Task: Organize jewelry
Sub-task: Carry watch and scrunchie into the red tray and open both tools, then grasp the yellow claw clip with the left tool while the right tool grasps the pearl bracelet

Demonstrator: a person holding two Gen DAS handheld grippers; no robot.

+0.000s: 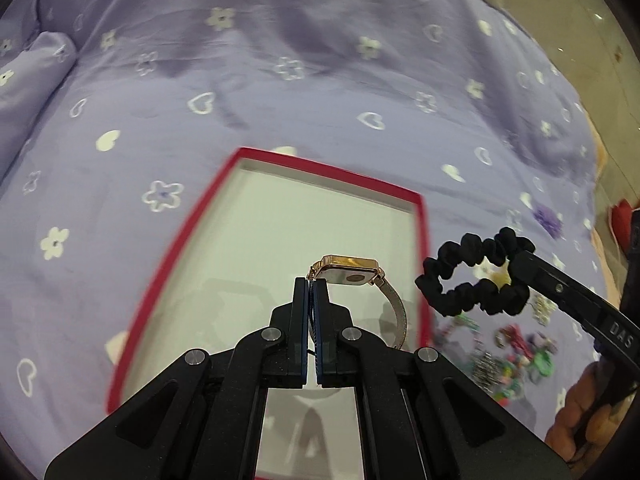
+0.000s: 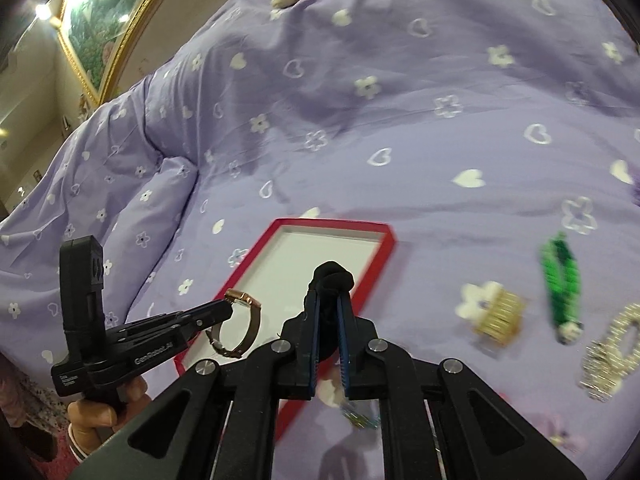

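Observation:
My left gripper [image 1: 311,286] is shut on the strap of a rose-gold wristwatch [image 1: 350,273] and holds it above the red-rimmed white tray [image 1: 424,248]. The watch [image 2: 244,322] and left gripper [image 2: 228,307] also show in the right wrist view, over the tray's [image 2: 384,256] near left part. My right gripper [image 2: 329,292] is shut on a black scrunchie [image 2: 332,274], held above the tray's right side. In the left wrist view the scrunchie [image 1: 476,272] hangs from the right gripper [image 1: 516,270], just right of the tray.
The tray lies on a purple bedspread [image 2: 400,120] with hearts and flowers. Right of the tray lie a gold comb clip [image 2: 500,316], a green beaded piece [image 2: 560,280], a silver sparkly piece [image 2: 612,356] and a pile of colourful trinkets [image 1: 508,352]. A framed picture [image 2: 108,12] hangs at the far left.

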